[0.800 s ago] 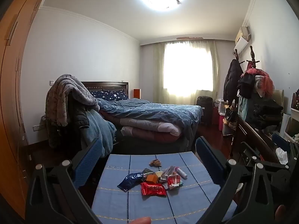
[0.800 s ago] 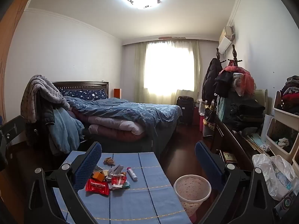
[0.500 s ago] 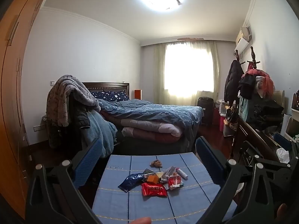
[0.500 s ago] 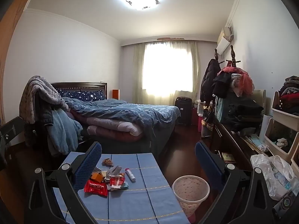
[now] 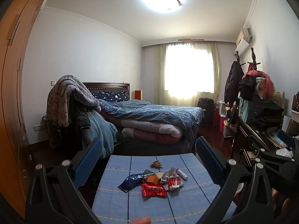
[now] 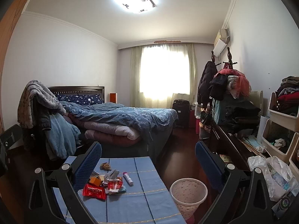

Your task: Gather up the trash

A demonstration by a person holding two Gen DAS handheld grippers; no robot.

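Both the left gripper (image 5: 148, 152) and right gripper (image 6: 148, 154) are hanging wide open, empty, over the blue tablecloth (image 5: 183, 201); the red wrapper's (image 5: 153, 189) white lettering is too blurred to read.

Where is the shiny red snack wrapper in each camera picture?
Left wrist view: the shiny red snack wrapper lies low in the middle, at the near edge of the trash pile on the blue tablecloth.
Right wrist view: it lies lower left, beside the left blue finger pad.
Shared landmark: the small white tube with a pink cap.
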